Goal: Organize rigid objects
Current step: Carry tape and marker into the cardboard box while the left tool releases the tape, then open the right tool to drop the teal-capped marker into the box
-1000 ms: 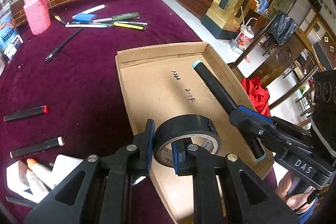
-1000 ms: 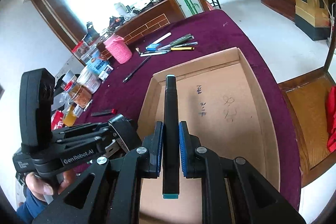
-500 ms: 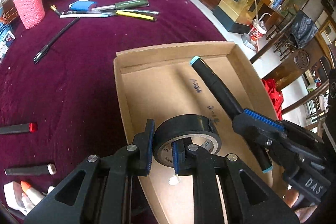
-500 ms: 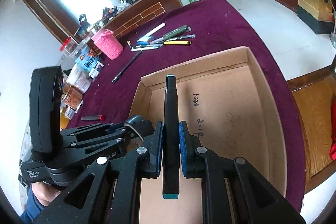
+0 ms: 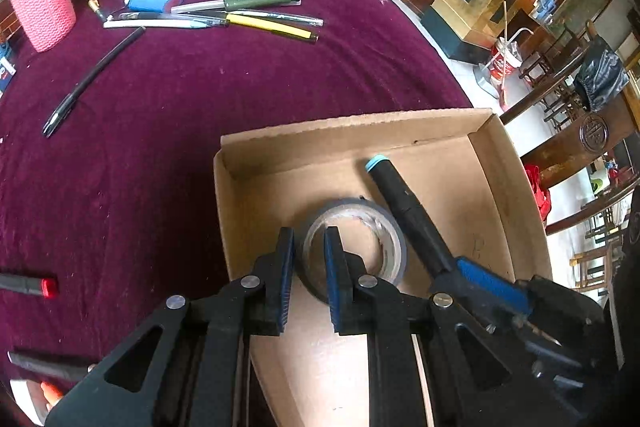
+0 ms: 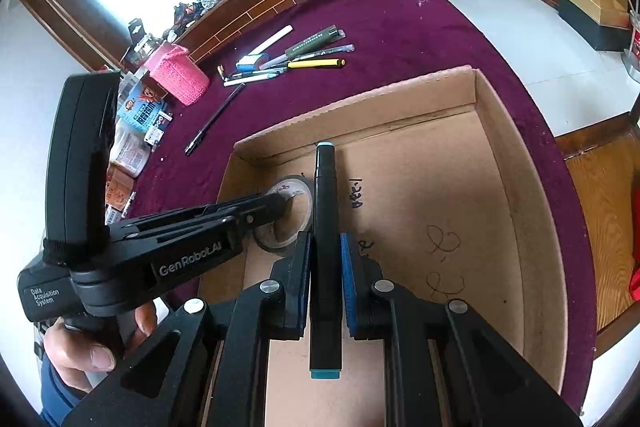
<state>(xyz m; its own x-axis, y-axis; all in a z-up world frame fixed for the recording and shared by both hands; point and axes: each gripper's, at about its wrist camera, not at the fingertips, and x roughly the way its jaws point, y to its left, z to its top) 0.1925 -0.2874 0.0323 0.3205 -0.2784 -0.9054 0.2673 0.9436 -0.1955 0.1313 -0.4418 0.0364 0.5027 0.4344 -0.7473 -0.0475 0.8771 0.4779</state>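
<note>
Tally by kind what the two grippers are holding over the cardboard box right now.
Roll of black tape, pinched by its wall in the left gripper: 1
Black marker with teal ends, clamped in the right gripper: 1
Total: 2, both over the cardboard box

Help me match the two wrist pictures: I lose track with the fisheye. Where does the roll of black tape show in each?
Left wrist: the roll of black tape sits low centre, its wall clamped in the left gripper, over the cardboard box.
Right wrist: the roll is left of centre, partly behind the left gripper.
Shared landmark: the black marker beside it.
</note>
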